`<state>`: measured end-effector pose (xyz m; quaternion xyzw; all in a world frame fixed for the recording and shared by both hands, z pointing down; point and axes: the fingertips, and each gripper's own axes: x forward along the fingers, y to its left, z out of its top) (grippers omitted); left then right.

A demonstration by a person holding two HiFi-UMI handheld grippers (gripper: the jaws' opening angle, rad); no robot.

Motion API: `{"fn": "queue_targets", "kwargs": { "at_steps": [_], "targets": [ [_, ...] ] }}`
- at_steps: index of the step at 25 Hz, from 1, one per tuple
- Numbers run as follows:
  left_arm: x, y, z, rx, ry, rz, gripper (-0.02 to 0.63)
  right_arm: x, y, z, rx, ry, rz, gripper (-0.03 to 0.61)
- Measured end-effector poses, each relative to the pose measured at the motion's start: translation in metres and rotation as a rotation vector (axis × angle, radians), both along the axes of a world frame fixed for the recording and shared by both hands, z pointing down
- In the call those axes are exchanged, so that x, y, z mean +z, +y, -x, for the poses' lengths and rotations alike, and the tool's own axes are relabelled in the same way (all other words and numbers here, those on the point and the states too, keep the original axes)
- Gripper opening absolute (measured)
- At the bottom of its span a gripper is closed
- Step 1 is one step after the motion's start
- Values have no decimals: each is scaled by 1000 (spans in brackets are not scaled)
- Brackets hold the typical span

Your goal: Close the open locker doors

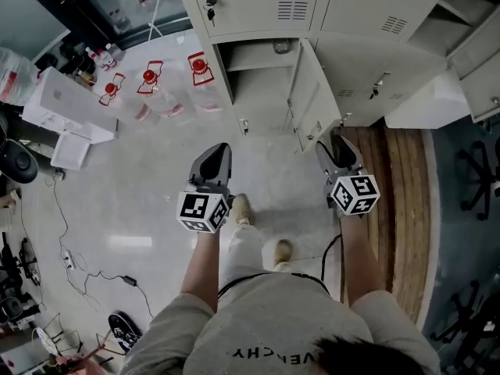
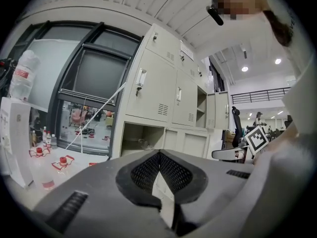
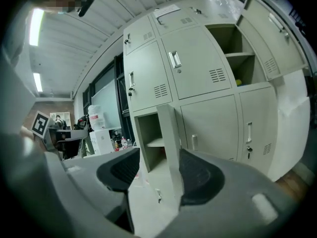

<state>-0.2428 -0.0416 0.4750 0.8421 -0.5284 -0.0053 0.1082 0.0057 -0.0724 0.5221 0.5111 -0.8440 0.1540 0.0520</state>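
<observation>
Beige locker door [image 1: 312, 96] open; right gripper [image 3: 157, 175] jaws released, left gripper [image 2: 159, 163] jaws clenched, empty

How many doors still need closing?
Done: nothing yet, both open doors still stand out. In hand: the right gripper, jaws open, is lined up with the edge of the lower open door, not gripping it. Left: shut that door, then the upper open door.

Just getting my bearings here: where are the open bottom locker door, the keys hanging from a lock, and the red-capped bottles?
open bottom locker door [image 1: 316, 92]: head view, middle of its panel.
keys [image 1: 210, 10]: head view, the hanging bunch.
red-capped bottles [image 1: 200, 66]: head view, cap of the rightmost one.
</observation>
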Motion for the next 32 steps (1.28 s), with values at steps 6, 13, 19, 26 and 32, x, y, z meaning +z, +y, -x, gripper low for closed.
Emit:
{"fn": "queue_targets", "kwargs": {
  "at_steps": [6, 13, 19, 26, 32],
  "targets": [
    [10, -35, 8, 43, 2, 12, -2, 9, -34, -1, 75, 25, -1, 222],
    [27, -67, 15, 84, 16, 46, -2, 14, -49, 5, 140, 41, 0, 152],
    [35, -93, 17, 114, 21, 53, -2, 15, -58, 12, 152, 65, -7, 126],
    [46, -107, 23, 126, 34, 72, -2, 16, -54, 32, 125, 86, -15, 126],
    [53, -117, 30, 136, 42, 80, -2, 20, -51, 52, 98, 89, -10, 126]
  ]
}}
